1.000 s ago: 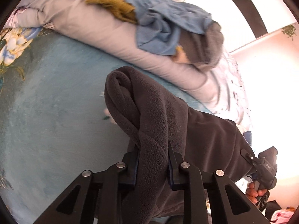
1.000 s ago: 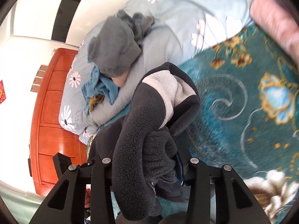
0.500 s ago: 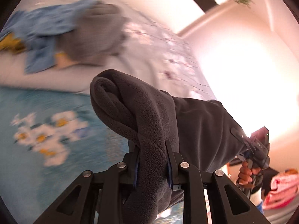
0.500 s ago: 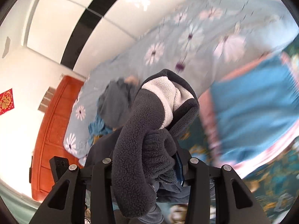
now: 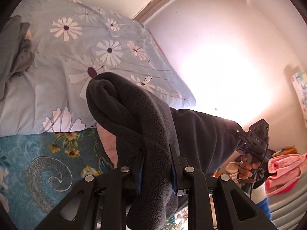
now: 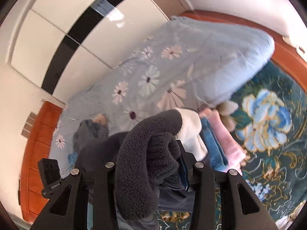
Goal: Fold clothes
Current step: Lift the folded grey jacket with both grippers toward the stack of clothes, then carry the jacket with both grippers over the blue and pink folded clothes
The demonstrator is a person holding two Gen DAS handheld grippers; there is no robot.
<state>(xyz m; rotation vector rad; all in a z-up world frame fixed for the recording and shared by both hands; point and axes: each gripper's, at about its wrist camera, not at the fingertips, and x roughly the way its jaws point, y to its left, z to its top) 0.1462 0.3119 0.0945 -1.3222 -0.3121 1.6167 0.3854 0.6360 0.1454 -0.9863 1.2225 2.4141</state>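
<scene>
Left gripper: I keep it pinched on a bunched fold of the dark fleece garment.
Garment: held clear above the bed cover, spanning both grips so it hangs taut for folding.
Right gripper: clamped on the thicker white-lined end.
Folded stack: by the floral quilt.

Dark fleece hides the right tongs' tips.

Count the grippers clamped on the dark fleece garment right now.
2. The left gripper pinches one bunched end of the dark fleece; the right gripper grips the other end, showing white lining. No other gripper is visible.
</scene>
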